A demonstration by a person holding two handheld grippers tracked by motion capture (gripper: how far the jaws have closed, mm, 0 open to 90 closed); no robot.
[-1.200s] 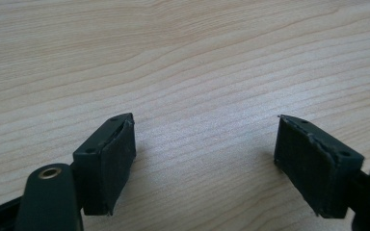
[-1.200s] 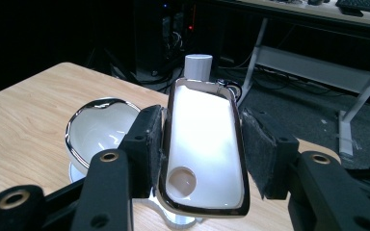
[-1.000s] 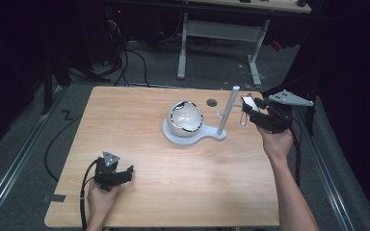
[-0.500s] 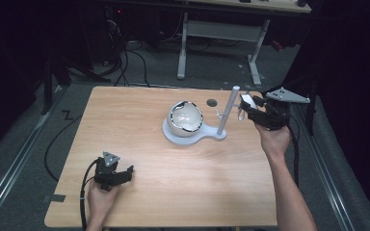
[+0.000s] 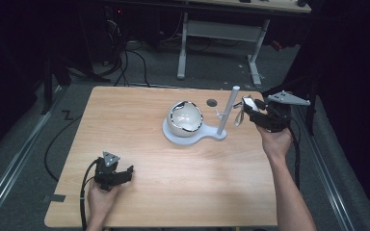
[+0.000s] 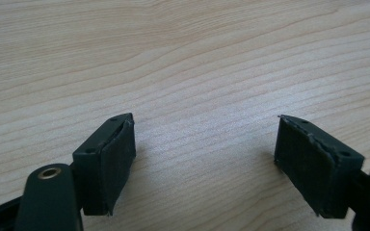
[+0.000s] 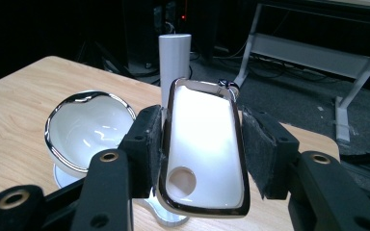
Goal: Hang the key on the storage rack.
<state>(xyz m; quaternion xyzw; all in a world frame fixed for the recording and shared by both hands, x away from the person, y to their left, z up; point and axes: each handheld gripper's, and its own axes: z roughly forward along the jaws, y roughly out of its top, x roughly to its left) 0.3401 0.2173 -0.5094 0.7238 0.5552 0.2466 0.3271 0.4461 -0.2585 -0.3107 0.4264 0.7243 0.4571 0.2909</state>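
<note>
The right tongs [image 7: 202, 154] clamp a white chrome-rimmed key fob [image 7: 204, 149] just before the stand's post [image 7: 174, 53]. The left tongs [image 6: 204, 163] gape apart over bare table [image 6: 197, 62].

The right gripper [image 5: 248, 107] has moved a little toward 9 o'clock in the high view, so it now stands closer to the white post [image 5: 226, 111] than in the earlier pictures. The white tag with a chrome rim [image 7: 204, 147], which the jaws press from both sides, has come along and its end is now just beside the post, at 3 o'clock from it. The grey plate [image 5: 287, 98] on top of this gripper has also shifted slightly toward 9 o'clock. The forearm [image 5: 289, 192] leans a bit more toward the table middle.
</note>
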